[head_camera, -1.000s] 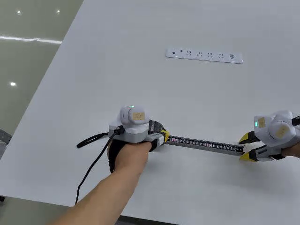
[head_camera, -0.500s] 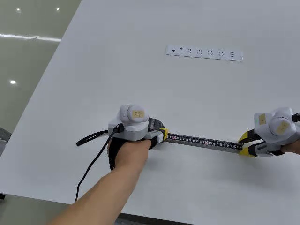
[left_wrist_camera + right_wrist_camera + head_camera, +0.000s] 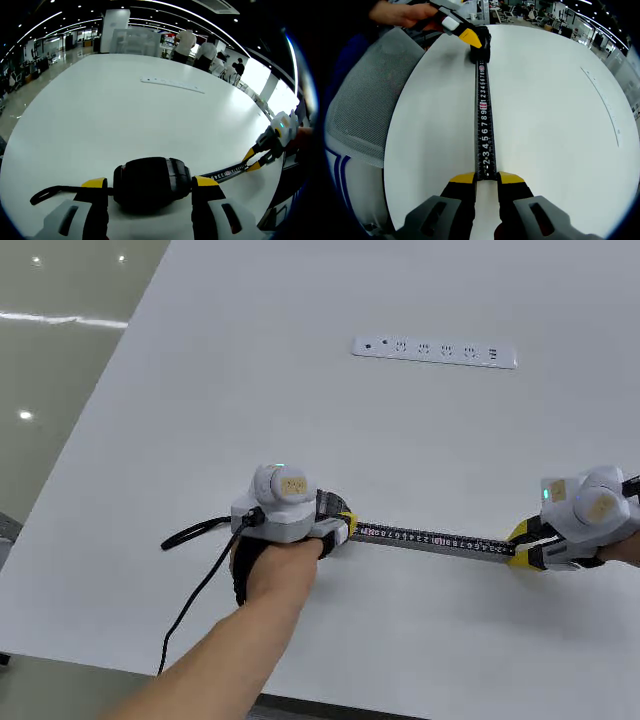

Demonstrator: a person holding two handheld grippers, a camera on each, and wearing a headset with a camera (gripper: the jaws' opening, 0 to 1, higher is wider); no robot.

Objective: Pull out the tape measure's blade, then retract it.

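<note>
The black tape measure case [image 3: 150, 182] rests on the white table [image 3: 300, 390], and my left gripper [image 3: 150, 200] is shut on it from both sides. In the head view the case [image 3: 333, 510] shows just right of that gripper [image 3: 338, 525]. The dark numbered blade [image 3: 435, 540] runs out flat to the right along the table. My right gripper [image 3: 520, 546] is shut on the blade's end. In the right gripper view the blade [image 3: 484, 120] stretches from my right gripper [image 3: 485, 177] up to the case [image 3: 481, 42].
A white power strip [image 3: 435, 351] lies farther back on the table. A black wrist strap [image 3: 195, 532] and a cable [image 3: 200, 590] trail left of the case. A mesh chair [image 3: 365, 100] stands past the table's near edge. People stand beyond the far end [image 3: 197, 47].
The right gripper's yellow jaws, apart around the blade's end a second ago, have shut on it. The left gripper and the case have stayed put.
</note>
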